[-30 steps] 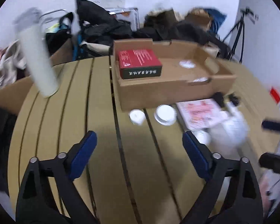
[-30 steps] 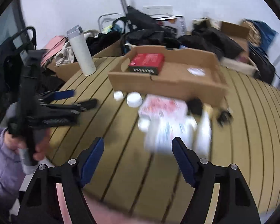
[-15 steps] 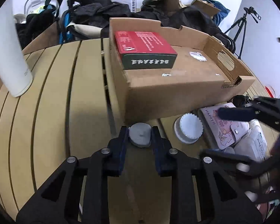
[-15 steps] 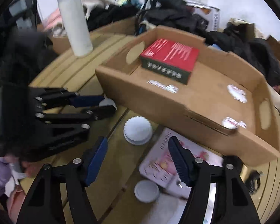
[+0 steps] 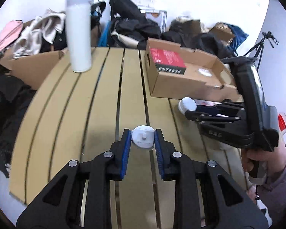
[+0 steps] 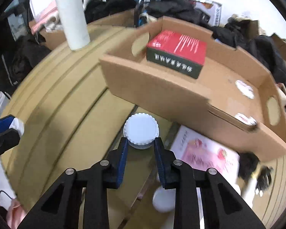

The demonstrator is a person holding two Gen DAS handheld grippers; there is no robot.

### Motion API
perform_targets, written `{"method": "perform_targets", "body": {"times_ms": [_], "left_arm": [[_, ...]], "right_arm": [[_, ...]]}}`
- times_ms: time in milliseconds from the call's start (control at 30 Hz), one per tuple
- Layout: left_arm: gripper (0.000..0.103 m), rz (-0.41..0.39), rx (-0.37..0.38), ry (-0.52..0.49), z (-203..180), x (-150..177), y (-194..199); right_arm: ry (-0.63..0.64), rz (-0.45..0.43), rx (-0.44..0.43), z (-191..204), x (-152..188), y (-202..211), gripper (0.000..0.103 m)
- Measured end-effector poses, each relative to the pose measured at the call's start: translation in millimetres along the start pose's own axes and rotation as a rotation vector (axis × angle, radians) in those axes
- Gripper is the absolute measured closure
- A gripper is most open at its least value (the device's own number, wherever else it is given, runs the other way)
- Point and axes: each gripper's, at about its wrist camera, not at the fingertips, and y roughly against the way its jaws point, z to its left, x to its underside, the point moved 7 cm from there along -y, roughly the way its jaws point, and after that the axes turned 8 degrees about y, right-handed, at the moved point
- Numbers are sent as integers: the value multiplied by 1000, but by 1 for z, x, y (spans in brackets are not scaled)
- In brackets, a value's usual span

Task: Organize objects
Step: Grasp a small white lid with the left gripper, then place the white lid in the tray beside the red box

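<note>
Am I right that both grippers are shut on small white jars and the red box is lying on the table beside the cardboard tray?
Not quite: the red box lies inside the cardboard tray, as the right wrist view shows. The rest holds: the left gripper is shut on a small white jar, and the right gripper on a ribbed-lid jar.
</note>
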Motion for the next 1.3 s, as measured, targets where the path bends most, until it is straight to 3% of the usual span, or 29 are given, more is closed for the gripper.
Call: {"method": "perform_targets", "body": {"times_ms": [200, 367, 533, 700, 933, 1167, 1300], "left_arm": [[82, -39, 18, -3, -4, 10, 46], [82, -39, 42, -19, -18, 15, 63], [82, -88, 56, -25, -26, 16, 89], [82, -84, 26, -29, -22, 18, 93], [82, -41, 5, -18, -17, 24, 80], [82, -26, 63, -27, -33, 19, 60], [82, -19, 108, -29, -46, -9, 34]], "right_arm": [[-100, -127, 21, 7, 43, 98, 72], [-192, -182, 79, 4, 87, 164, 72], [-199, -230, 111, 3, 95, 203, 72], [-197, -275, 65, 18, 87, 219, 72], [-202, -271, 28, 27, 83, 211, 72], [-214, -264, -8, 20, 71, 190, 72], [-215, -255, -25, 8, 59, 175, 72]]}}
